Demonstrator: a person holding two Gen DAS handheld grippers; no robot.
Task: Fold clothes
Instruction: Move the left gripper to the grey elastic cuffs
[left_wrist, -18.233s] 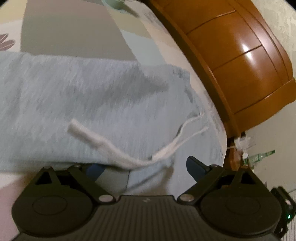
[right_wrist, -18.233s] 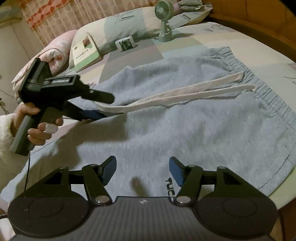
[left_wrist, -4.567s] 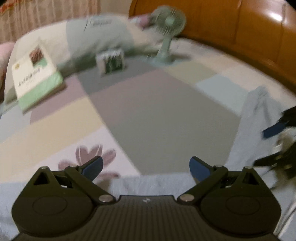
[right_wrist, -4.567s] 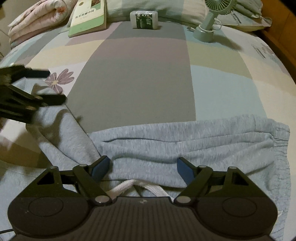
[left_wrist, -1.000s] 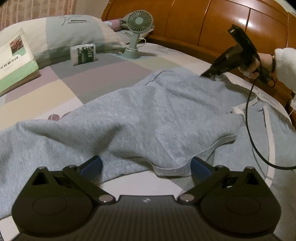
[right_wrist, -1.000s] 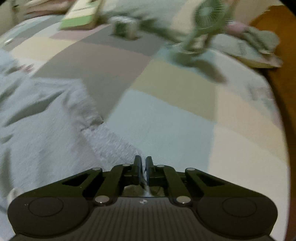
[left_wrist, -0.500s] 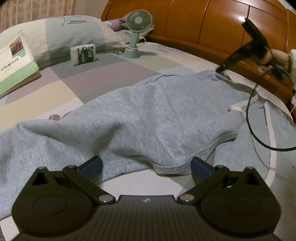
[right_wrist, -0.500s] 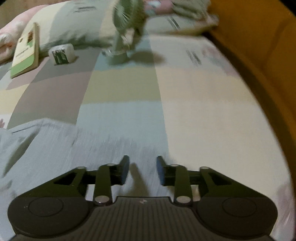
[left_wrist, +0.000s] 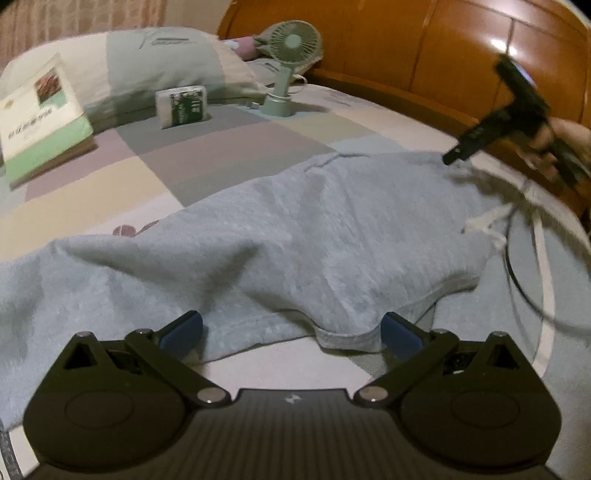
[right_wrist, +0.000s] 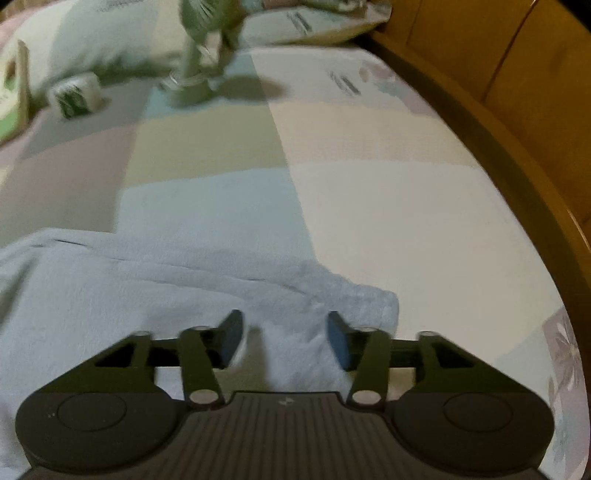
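Your right gripper (right_wrist: 284, 338) has just been opening; its jaws stand apart over a corner of the grey sweatpants (left_wrist: 314, 236), nothing clamped. Your left gripper (left_wrist: 291, 330) is spread wide at the folded hem. The sweatpants lie across the patchwork bed (left_wrist: 229, 155).

Home bedroom. Bed with pastel patchwork sheet (left_wrist: 229, 155) fills scene. Glossy wooden headboard (left_wrist: 424, 48) far right. Pillow (left_wrist: 159, 66) at far end, book (left_wrist: 40, 118) propped far left, small packet (left_wrist: 183, 105) beside it, green desk fan (left_wrist: 288, 66) standing on bedding. Curtain (left_wrist: 74, 18) far left.
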